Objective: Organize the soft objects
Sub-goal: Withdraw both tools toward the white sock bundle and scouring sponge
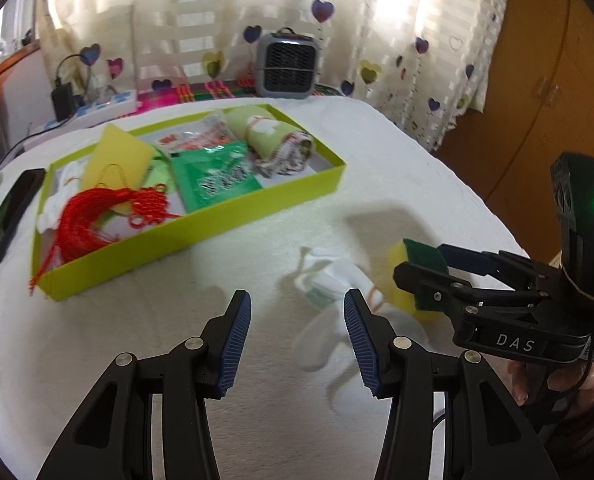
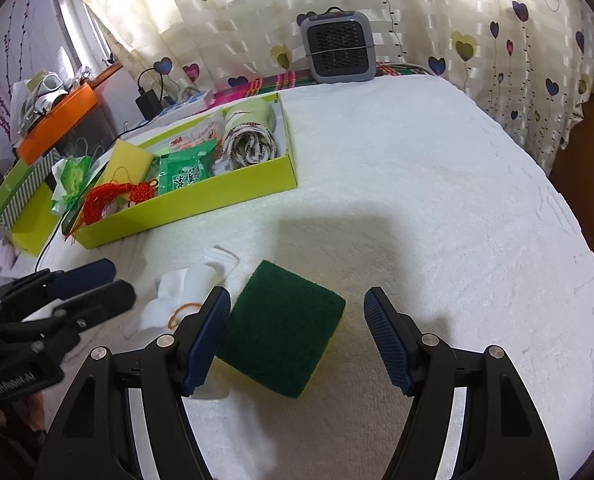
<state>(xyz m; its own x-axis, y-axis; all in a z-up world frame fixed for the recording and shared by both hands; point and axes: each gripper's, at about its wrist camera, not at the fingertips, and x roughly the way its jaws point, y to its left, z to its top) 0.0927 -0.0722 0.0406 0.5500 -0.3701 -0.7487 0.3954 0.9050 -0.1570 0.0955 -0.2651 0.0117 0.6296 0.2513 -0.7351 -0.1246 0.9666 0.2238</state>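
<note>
Right gripper [image 2: 297,336]: the jaws stand wide apart. The scouring sponge [image 2: 285,328] lies between them on the white towel-like cover [image 2: 437,200], beside the left finger [image 2: 207,340] and clear of the right one; whether the left pad touches it cannot be told. The sponge is a block with a dark green abrasive face turned up and a yellow foam body showing along its lower edge. In the left wrist view the same sponge [image 1: 417,276] appears partly hidden behind the right gripper's fingers.

Left gripper [image 1: 297,340]: the jaws are apart and hold nothing. Just ahead of them lies a crumpled white cloth item [image 1: 329,284], blurred, with a thin orange loop at its edge. It lies immediately left of the sponge in the right wrist view.

Further off stands the lime-green tray [image 1: 201,224], a shallow open box. It contains a red tasselled knot ornament [image 1: 97,220], a flat yellow sponge sheet [image 1: 117,156], a green printed packet [image 1: 213,176], a clear packet with red print [image 1: 193,140] and a rolled patterned cloth [image 1: 281,140]. A dark phone-like slab [image 1: 9,220] lies beside the tray's left end.

At the far edge a grey fan heater [image 1: 287,64] stands before heart-patterned curtains [image 1: 377,40].
</note>
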